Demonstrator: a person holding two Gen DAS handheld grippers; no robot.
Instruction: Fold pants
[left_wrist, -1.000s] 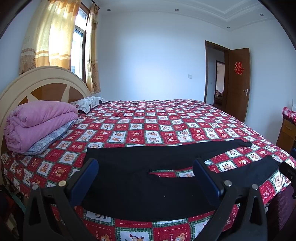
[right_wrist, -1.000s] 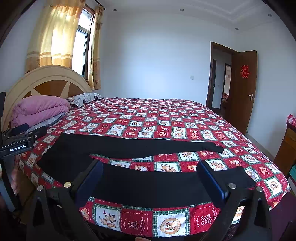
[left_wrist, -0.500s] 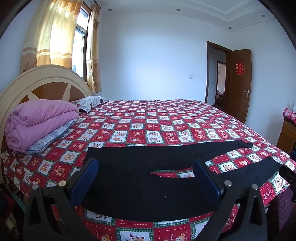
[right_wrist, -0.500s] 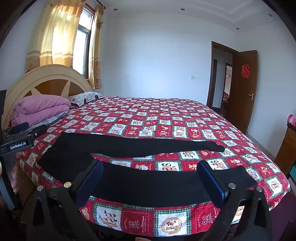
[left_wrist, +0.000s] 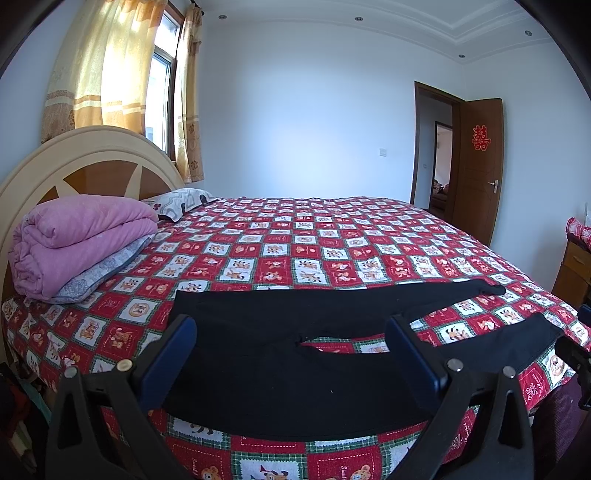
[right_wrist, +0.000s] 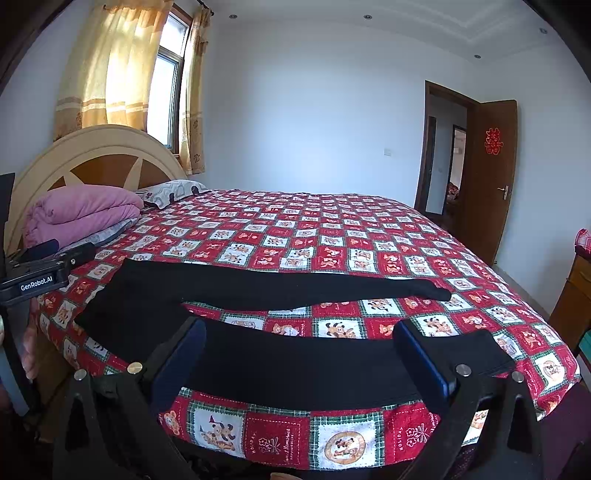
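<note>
Black pants (left_wrist: 295, 380) lie flat on the bed near its front edge, waistband to the left, both legs spread apart and running right. My left gripper (left_wrist: 291, 354) hovers open above the waist and crotch area, nothing between its blue pads. In the right wrist view the same pants (right_wrist: 295, 365) stretch across the bed, and my right gripper (right_wrist: 299, 358) stands open over the near leg. The left gripper's body (right_wrist: 40, 273) shows at the left edge of that view. The far leg's cuff (right_wrist: 439, 293) rests mid-bed.
A red patchwork bedspread (left_wrist: 314, 243) covers the bed. A folded pink quilt (left_wrist: 77, 236) and a pillow (left_wrist: 181, 203) sit by the headboard (left_wrist: 92, 158). A wooden cabinet (left_wrist: 572, 273) stands at the right; an open door (left_wrist: 476, 170) is beyond.
Both views have shifted very slightly; the grippers stay open above the pants, which have not moved.
</note>
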